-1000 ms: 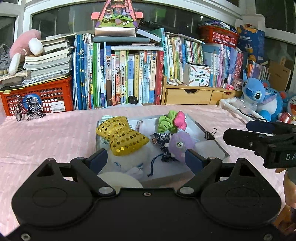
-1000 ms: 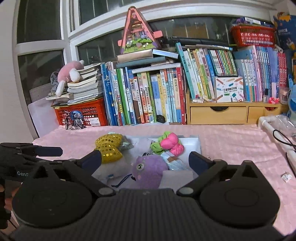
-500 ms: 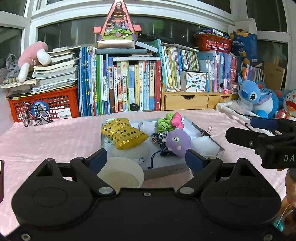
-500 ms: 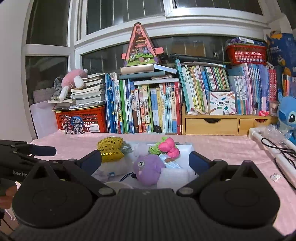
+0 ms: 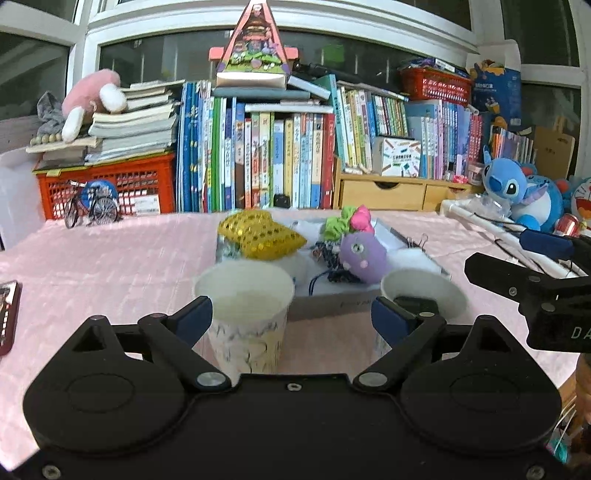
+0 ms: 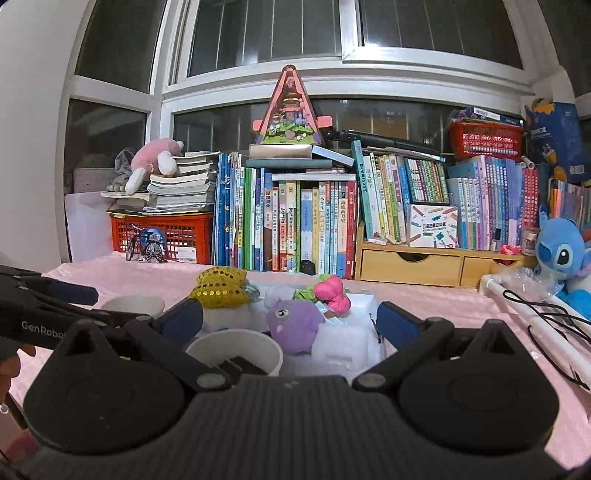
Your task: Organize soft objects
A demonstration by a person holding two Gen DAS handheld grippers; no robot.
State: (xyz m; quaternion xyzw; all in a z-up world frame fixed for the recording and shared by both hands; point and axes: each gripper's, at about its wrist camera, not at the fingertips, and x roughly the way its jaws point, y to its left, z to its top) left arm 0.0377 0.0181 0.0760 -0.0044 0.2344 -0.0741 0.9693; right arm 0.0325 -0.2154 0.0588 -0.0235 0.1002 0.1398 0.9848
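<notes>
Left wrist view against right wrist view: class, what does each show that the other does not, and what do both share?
Only the left wrist view shows the patterned side of the near paper cup and a dark red object at the table's left edge. Only the right wrist view shows the upper window panes. Both show the purple plush, the gold sequin bow and the white tray.

A table (image 5: 110, 266) under a pink cloth carries everything here. Near its front edge stand two paper cups: a patterned one (image 5: 245, 314) and, to its right, a white one (image 5: 424, 295) with something dark inside. Just behind them sits a shallow white tray (image 5: 332, 301) of soft toys. At the back stand a red crate (image 5: 110, 188), a toy bicycle (image 5: 90, 208), a row of books (image 5: 258, 162), a wooden drawer unit (image 5: 388, 194) and a blue plush (image 5: 517, 192).
</notes>
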